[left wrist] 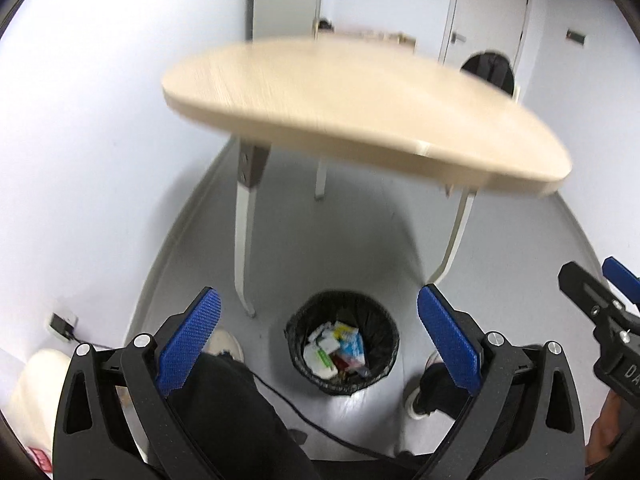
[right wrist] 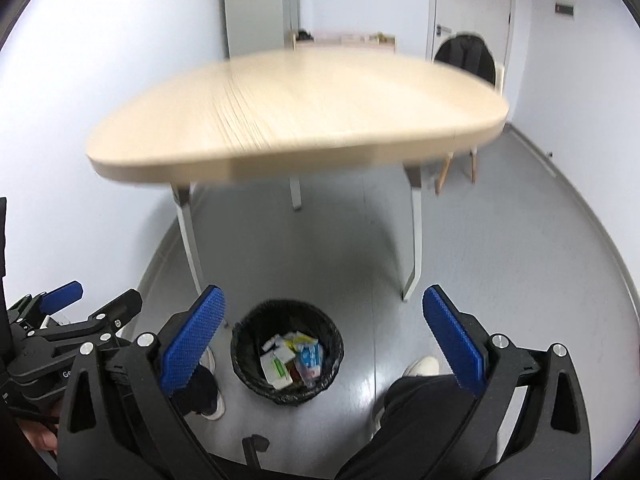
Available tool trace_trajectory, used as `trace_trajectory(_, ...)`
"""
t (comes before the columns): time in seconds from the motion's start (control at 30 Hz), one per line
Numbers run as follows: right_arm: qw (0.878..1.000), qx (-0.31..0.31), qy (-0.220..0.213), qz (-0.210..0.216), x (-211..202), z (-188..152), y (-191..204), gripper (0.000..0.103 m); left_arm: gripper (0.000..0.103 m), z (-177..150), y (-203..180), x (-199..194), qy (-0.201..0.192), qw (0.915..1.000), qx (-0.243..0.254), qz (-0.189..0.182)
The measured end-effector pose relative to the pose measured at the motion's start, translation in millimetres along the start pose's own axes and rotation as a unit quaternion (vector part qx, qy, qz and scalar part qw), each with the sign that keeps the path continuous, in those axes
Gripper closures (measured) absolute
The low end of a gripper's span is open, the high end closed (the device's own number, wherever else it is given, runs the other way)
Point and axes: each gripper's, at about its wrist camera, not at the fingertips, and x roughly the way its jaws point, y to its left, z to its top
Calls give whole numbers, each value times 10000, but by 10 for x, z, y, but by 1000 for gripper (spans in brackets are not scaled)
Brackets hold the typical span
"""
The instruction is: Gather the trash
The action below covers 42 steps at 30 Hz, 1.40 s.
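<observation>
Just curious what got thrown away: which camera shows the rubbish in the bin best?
The right wrist view: the trash bin sits central, its packets unobstructed. The left wrist view shows the same bin and packets, slightly further right.

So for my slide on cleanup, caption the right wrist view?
Open right gripper above the lined trash bin holding wrappers, wooden table beyond.

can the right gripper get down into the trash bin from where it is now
Probably yes. The right gripper is open and holds nothing, and the trash bin stands on the floor right below it, mouth open, in front of the table rather than under it. Nothing lies between them; the person's feet are off to the sides.
</observation>
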Motion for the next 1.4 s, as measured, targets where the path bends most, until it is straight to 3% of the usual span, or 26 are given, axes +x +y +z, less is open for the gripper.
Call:
trace_trajectory(0.1, 9998, -70, -205, -30, -310, 66, 56, 8, 6, 30, 17, -309, -242, 9997, -8, -81)
trace_trajectory(0.37, 9989, -72, -449, -100, -756, 27, 54, 8, 6, -6, -42, -592, -383, 9990, 121, -190)
trace_trajectory(1.4, 9992, -51, -370, -121, -673, 8, -12, 8, 6, -41, -139, -584, -318, 9988, 309, -188)
